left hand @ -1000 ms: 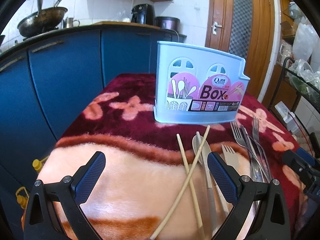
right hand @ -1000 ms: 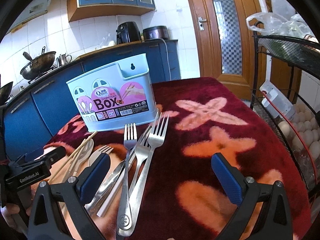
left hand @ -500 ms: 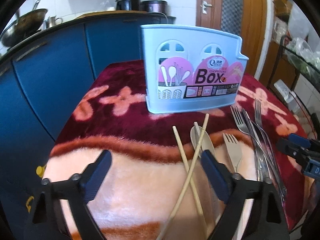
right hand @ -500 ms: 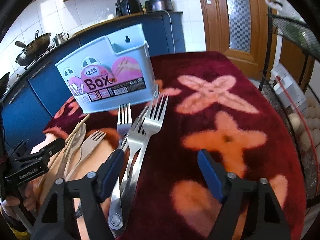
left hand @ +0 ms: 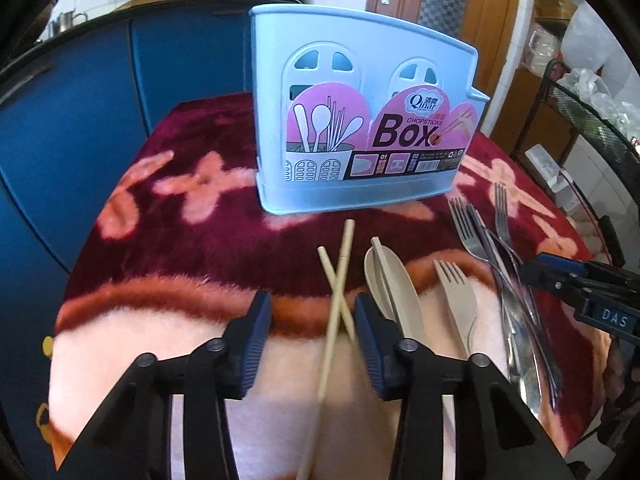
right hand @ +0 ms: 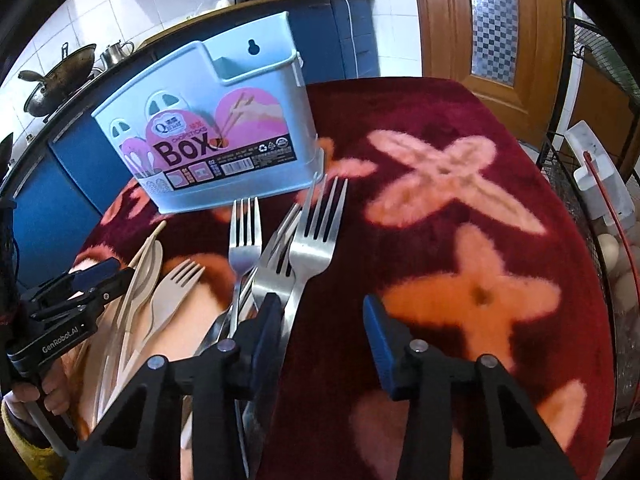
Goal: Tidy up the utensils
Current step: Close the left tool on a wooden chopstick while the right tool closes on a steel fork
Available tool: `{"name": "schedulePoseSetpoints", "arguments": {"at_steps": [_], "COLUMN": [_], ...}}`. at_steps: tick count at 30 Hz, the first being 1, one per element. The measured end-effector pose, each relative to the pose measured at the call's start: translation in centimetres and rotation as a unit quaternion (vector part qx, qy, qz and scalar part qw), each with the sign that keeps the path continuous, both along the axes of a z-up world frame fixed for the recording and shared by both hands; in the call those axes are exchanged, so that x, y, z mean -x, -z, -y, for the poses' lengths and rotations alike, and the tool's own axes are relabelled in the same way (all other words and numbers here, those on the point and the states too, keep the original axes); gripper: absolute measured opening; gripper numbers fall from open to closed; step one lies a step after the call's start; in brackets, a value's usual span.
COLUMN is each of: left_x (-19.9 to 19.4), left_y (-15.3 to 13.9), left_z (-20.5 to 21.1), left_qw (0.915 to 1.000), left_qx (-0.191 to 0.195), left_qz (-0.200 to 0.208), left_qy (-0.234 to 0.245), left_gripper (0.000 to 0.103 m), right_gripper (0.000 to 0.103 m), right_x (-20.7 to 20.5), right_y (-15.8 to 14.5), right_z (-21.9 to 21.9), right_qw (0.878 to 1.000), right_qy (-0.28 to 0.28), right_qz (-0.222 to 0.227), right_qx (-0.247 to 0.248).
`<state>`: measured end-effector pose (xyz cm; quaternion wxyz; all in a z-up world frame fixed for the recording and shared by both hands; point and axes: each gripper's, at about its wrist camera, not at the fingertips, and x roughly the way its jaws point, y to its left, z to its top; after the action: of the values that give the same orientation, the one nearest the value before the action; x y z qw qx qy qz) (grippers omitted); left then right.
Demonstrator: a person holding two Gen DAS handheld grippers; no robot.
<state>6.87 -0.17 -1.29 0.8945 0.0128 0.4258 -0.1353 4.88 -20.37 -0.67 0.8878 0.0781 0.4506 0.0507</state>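
Two hand-held grippers hang over a table draped in a dark red blanket (left hand: pixel 192 248) with pink and orange flower shapes, where utensils lie in front of an upright pale blue chopsticks box (left hand: pixel 360 120). The left gripper (left hand: pixel 312 344) is closing, its blue-padded jaws partly spread; the crossed pair of bamboo chopsticks (left hand: pixel 338 300) lies between them, close to the right-hand pad, and no pad is seen pressing on the sticks. Just to the right of that gripper lie a beige spoon (left hand: pixel 394 292) with a beige knife across it and a beige plastic fork (left hand: pixel 456 296). The right gripper (right hand: pixel 320 340) is also closing, jaws partly spread over bare blanket; the nearest steel fork (right hand: pixel 316 240) runs along the inner side of its left-hand pad, and whether they touch cannot be told. Two more steel forks lie fanned beside it, one (right hand: pixel 244 240) farther left, tines towards the box. In the right wrist view the left gripper (right hand: pixel 96 280) appears at the edge, a hand (right hand: pixel 36 394) on its handle.
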Motion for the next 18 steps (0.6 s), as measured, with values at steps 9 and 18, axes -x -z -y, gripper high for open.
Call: {"name": "schedulePoseSetpoints", "arguments": {"at_steps": [9,18], "left_x": [-2.0,-1.8], "left_y": [-0.2,-0.2], "left_z": [-0.8,-2.0], "left_qw": [0.9985,0.9969], "left_qx": [0.039,0.064], "left_qz": [-0.035,-0.046], "left_qy": [0.017,0.007], "left_gripper": [0.019,0.012], "right_gripper": [0.026,0.009], "right_x": [-1.4,-1.4], "right_y": [0.0,-0.2], "right_z": [-0.1,0.0], "right_qw": [1.000,1.000], "right_qy": [0.012,0.012], "right_qz": [-0.019,-0.026], "right_qx": [0.006,-0.004]}}
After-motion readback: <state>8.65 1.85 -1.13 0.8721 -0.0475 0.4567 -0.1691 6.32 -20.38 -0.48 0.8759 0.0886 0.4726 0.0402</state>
